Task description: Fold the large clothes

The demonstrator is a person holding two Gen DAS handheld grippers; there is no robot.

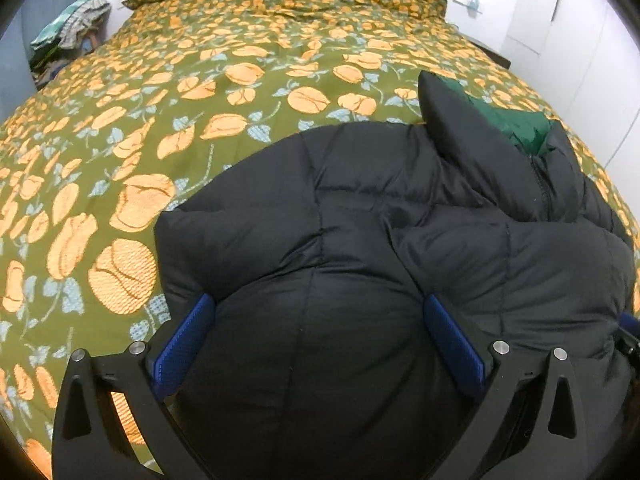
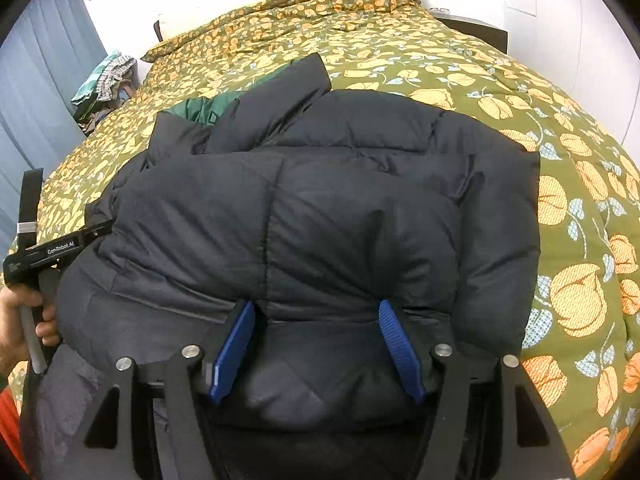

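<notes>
A black puffer jacket [image 1: 400, 216] with a green lining [image 1: 516, 124] lies folded in a thick bundle on the bed; it also shows in the right wrist view [image 2: 320, 200]. My left gripper [image 1: 320, 308] is open, its blue fingers [image 1: 188, 340] standing wide on either side of a bulge at the jacket's near edge. My right gripper [image 2: 318, 312] is open too, its blue fingers [image 2: 234, 348] set around the jacket's near fold. The left gripper's body [image 2: 56, 248] and the hand holding it show at the left of the right wrist view.
The bed is covered by an olive quilt with orange flowers [image 1: 200, 92], also in the right wrist view [image 2: 560, 200]. A pile of clothes [image 1: 72, 28] sits beside the bed at far left. White cupboards [image 1: 580, 40] stand at the right. A blue curtain [image 2: 40, 80] hangs at left.
</notes>
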